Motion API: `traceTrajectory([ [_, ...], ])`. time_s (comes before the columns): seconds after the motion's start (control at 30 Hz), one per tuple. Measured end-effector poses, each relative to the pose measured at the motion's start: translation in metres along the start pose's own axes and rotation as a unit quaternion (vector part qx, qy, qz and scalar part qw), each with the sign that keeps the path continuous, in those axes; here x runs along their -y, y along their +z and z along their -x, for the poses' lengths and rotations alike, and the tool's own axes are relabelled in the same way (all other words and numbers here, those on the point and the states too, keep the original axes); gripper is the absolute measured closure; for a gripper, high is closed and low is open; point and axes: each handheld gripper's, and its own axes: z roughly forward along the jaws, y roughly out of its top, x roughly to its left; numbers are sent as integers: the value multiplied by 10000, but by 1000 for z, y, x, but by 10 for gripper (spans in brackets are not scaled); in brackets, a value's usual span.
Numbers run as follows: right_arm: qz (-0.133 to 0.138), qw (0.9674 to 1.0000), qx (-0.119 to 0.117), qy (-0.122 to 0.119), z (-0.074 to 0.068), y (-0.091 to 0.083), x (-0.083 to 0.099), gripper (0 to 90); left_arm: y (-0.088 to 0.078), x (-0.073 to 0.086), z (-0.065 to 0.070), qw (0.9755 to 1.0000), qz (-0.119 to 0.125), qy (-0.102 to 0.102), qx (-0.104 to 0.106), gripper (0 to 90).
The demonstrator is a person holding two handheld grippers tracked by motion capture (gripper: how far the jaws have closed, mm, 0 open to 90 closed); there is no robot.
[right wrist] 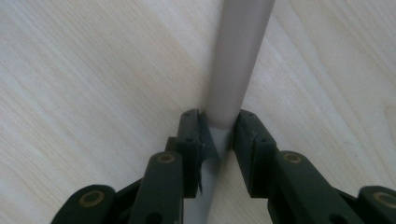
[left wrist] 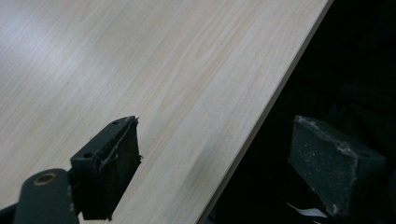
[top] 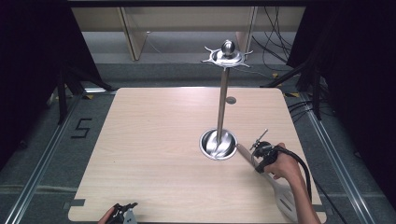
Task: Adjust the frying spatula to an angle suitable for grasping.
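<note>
The right gripper (top: 259,157) is clamped on the pale grey handle (right wrist: 236,70) of a slotted spatula (top: 285,198), its 2 black jaws pressing the handle from both sides in the right gripper view. The spatula lies on the light wooden table (top: 159,154) near the right front corner, its handle end just beside the round steel base of a tall metal utensil stand (top: 219,142). The left gripper (top: 125,211) rests at the table's front edge, its jaws wide apart and holding nothing.
</note>
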Motion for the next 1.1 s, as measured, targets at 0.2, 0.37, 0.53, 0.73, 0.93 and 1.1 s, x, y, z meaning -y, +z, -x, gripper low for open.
traceTrajectory([
  [0.2, -24, 10000, 9, 32, 1, 0, -1, 732, 0, 0, 1, 10000, -12, -18, -7, 154],
  [0.37, -16, 10000, 56, -16, -1, 0, -2, 733, 0, 0, 1, 10000, -5, -23, -26, 155],
  [0.53, 223, 9997, -112, 35, 1, -2, 3, 740, -2, 0, 1, 10000, 12, -28, 3, 154],
  [0.73, 786, 9964, -284, 105, 6, -15, 12, 759, -2, 0, 0, 10000, 13, -24, 7, 154],
  [0.93, 1510, 9874, -384, 273, 12, -37, 24, 777, -1, 0, 0, 10000, 11, -56, 7, 154],
  [1.1, 1855, 9817, -385, 213, 15, -49, 31, 778, -1, 0, 0, 10000, 6, -62, -1, 154],
])
